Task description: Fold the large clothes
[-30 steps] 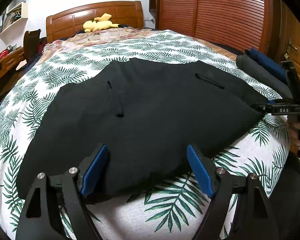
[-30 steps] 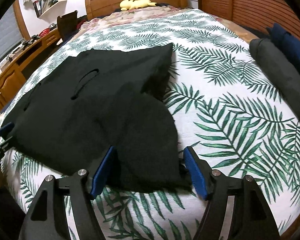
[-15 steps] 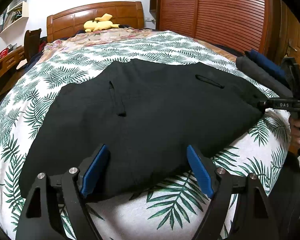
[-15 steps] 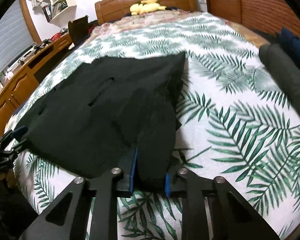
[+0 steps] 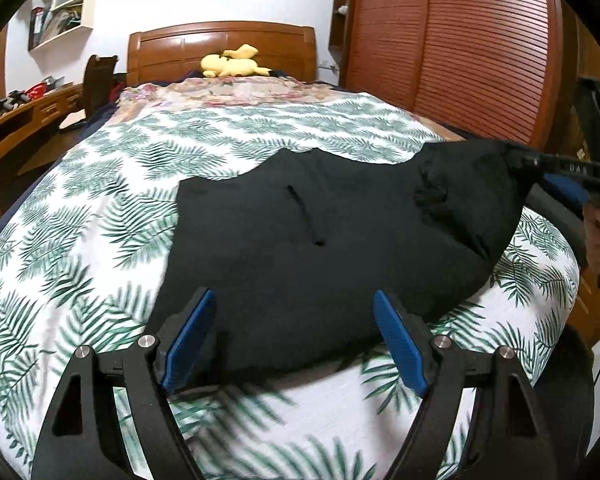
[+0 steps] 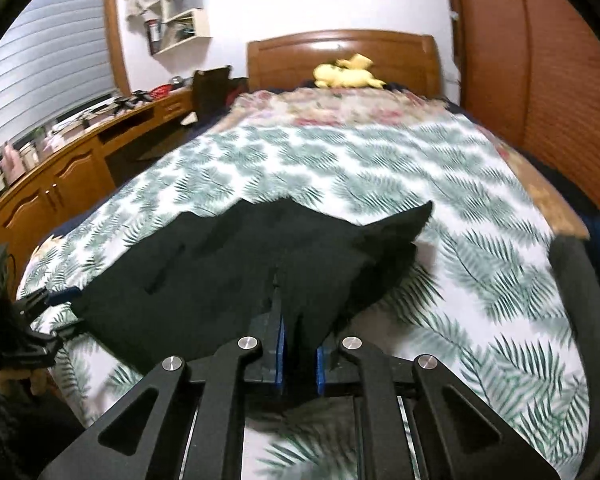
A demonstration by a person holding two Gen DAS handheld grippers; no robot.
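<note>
Black garment [image 5: 340, 248] on leaf-print bedspread [image 5: 100, 216], right claw [image 6: 299, 354] pinching its corner

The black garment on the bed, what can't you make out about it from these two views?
- Left wrist view: black fabric garment has its near edge hidden behind the open left tongs.
- Right wrist view: the pinched corner is covered by the shut right tongs.
- Both views: dark cloth shows no detail, so the garment type is unclear; the leaf-print bedsheet is motion-blurred.
</note>
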